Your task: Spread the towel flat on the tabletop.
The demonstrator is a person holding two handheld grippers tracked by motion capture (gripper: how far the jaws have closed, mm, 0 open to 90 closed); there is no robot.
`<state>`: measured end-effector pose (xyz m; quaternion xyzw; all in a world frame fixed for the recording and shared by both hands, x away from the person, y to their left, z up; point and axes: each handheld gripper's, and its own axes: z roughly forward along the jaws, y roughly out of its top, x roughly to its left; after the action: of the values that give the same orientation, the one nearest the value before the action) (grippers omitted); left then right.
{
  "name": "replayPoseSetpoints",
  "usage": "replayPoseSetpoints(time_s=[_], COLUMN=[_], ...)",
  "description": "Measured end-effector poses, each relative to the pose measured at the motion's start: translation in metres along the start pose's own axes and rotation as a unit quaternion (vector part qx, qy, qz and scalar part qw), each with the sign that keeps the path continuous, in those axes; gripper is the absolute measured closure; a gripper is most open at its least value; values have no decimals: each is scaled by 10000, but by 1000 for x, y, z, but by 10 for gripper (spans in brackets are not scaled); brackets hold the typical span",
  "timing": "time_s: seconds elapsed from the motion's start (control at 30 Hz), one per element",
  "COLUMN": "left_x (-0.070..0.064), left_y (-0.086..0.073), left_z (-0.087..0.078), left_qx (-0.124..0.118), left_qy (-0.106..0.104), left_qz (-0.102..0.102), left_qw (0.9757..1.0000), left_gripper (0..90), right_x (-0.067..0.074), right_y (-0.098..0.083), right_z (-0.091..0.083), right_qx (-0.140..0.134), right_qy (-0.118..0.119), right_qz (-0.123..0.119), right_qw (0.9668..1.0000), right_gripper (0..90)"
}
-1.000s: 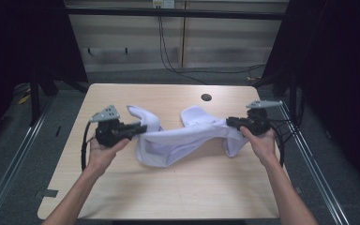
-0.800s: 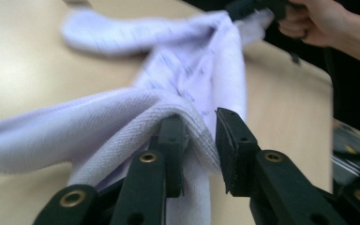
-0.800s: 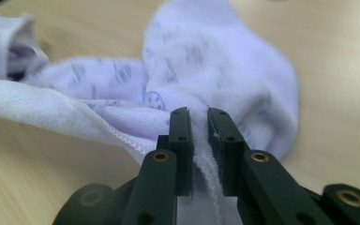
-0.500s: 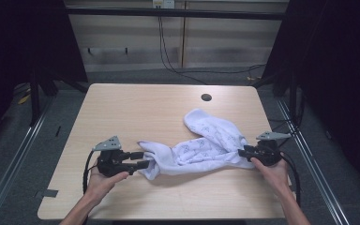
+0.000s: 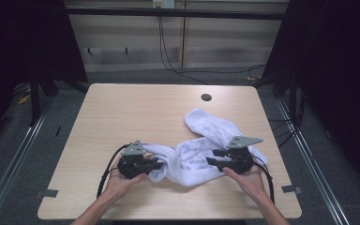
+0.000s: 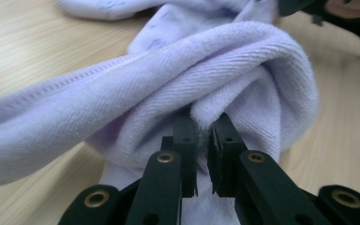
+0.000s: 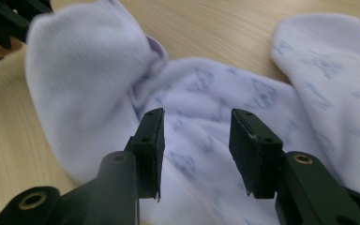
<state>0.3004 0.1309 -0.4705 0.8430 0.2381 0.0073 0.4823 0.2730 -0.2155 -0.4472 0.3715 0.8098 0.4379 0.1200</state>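
Observation:
A white cloth [image 5: 201, 150] with a faint blue print lies bunched on the front half of the wooden table [image 5: 136, 108]. My left gripper [image 5: 158, 164] lies low at the cloth's left end. In the left gripper view its jaws [image 6: 205, 140] have just been closing and now pinch a thick fold of the cloth [image 6: 168, 79]. My right gripper [image 5: 211, 157] is at the cloth's right side. Its jaws [image 7: 196, 140] have just been opening and stand apart, with the printed cloth [image 7: 215, 93] lying below them and nothing pressed between the pads.
A small dark round hole [image 5: 206, 97] sits in the tabletop at the back right. Metal floor rails [image 5: 14, 159] run along both sides of the table. Cables hang down the wall behind it. Both hands are near the table's front edge.
The cloth, held stretched above the table a second ago, now lies bunched on it. Both hands have come down toward the front edge and closer together. The right jaws have opened off the cloth.

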Motion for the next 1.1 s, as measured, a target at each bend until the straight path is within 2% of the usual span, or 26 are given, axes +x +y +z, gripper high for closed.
replayPoseSetpoints(time_s=[0.07,0.13,0.2,0.23,0.3,0.4,0.43,0.53,0.67,0.7,0.73,0.8,0.83,0.93,1.0,1.1], left_x=[-10,-24,-35,-37,-38,-34,-32,-28,-20,-16,-14,-8,-6,-5,-6,-4], left_y=[4,5,4,3,0,-5,-8,-17,-26,-28,-29,-30,-31,-30,-30,-24], left_z=[7,17,24,25,24,13,7,-8,-22,-25,-25,-25,-25,-25,-25,-17], left_qx=[44,188,352,372,423,418,423,415,477,484,478,496,515,482,447,360], left_qy=[-180,-412,-551,-569,-586,-551,-535,-526,-331,-236,-222,-191,-184,-155,-111,-57], left_qz=[167,379,554,562,542,341,356,235,146,111,68,-42,-67,-73,-84,-92], left_qw=[9997,9983,9963,9961,9959,9970,9970,9975,9982,9985,9986,9986,9985,9987,9989,9993], left_gripper=[839,839,832,809,770,668,659,624,622,622,621,621,614,594,592,583], right_x=[6,10,16,19,25,33,37,45,48,49,51,54,56,52,46,33], right_y=[10,21,31,36,42,49,50,53,57,57,56,54,54,53,51,40], right_z=[8,13,18,23,32,53,60,80,107,110,114,115,112,94,73,38], right_qx=[-66,-212,-297,-352,-350,-213,-148,30,265,310,373,432,426,258,86,-153], right_qy=[87,207,278,413,551,899,969,1085,1252,1259,1348,1515,1343,1269,1045,845], right_qz=[-60,-70,-123,-139,-194,-299,-344,-404,-396,-407,-419,-517,-575,-530,-439,-304], right_qw=[9999,9995,9991,9984,9977,9953,9946,9933,9910,9907,9893,9862,9883,9902,9935,9958], right_gripper=[565,574,567,554,527,497,489,471,464,478,579,730,835,861,862,848])
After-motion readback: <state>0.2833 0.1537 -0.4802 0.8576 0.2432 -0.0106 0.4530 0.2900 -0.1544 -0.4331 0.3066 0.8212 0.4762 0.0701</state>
